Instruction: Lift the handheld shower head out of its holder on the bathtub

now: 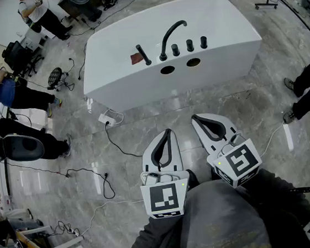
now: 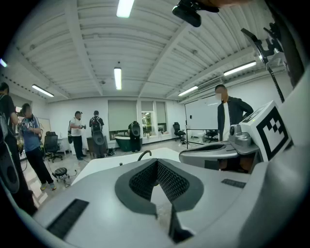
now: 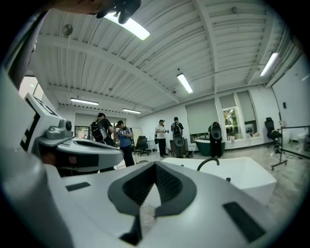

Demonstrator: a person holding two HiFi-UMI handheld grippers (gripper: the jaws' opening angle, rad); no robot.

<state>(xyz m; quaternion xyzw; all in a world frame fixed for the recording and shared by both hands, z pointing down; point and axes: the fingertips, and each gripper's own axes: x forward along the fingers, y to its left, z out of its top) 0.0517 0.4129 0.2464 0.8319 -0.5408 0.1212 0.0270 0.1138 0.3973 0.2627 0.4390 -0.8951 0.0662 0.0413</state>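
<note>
A white bathtub [image 1: 217, 35] stands ahead on the marble floor. On its deck the black handheld shower head [image 1: 143, 54] sits tilted in its holder, left of the curved black spout [image 1: 171, 35] and three black knobs [image 1: 189, 45]. My left gripper [image 1: 167, 131] and right gripper [image 1: 194, 119] hover side by side well short of the tub, both shut and empty. The left gripper view has shut jaws [image 2: 156, 162] with the bathtub [image 2: 111, 169] and spout [image 2: 144, 154] beyond. The right gripper [image 3: 155, 165] faces the bathtub [image 3: 247, 172] and spout [image 3: 208, 162].
Black cables [image 1: 119, 147] and a white power strip [image 1: 106, 119] lie on the floor between me and the tub. Several people [image 1: 12, 92] stand at the left among chairs. A person's legs [image 1: 306, 86] stand at the right. Two round holes [image 1: 167, 69] open in the tub deck.
</note>
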